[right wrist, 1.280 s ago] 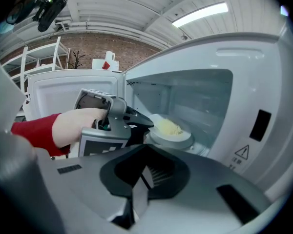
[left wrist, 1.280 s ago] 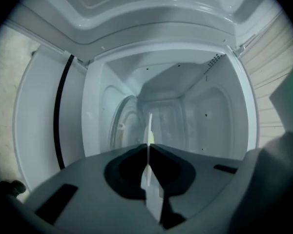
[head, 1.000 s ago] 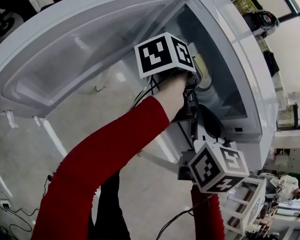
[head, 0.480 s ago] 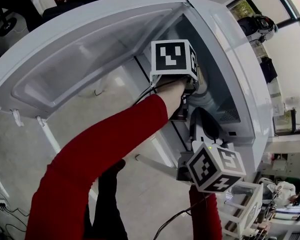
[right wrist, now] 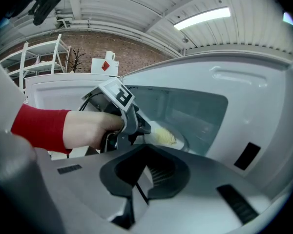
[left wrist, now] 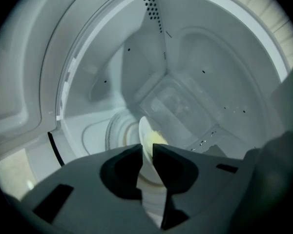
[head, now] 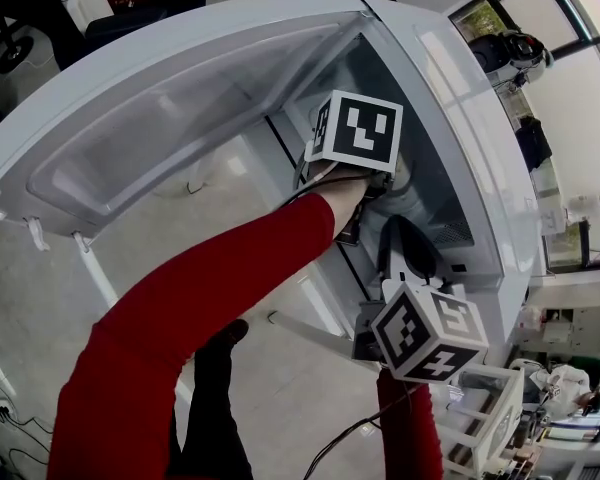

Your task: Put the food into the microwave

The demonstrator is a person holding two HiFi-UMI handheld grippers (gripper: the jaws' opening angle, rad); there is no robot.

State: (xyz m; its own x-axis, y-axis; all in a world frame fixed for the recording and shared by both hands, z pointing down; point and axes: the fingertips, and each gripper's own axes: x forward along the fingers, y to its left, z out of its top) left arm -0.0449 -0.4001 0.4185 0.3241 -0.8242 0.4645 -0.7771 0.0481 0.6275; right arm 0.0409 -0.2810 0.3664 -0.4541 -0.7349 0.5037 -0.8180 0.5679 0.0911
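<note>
left claw (left wrist: 146,149) just opening, plate (left wrist: 143,129) between; inside microwave (left wrist: 205,57)

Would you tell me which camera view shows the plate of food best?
The right gripper view: the plate is inside the microwave with its yellow food visible. The left gripper view shows it edge-on; the head view barely a sliver.
</note>
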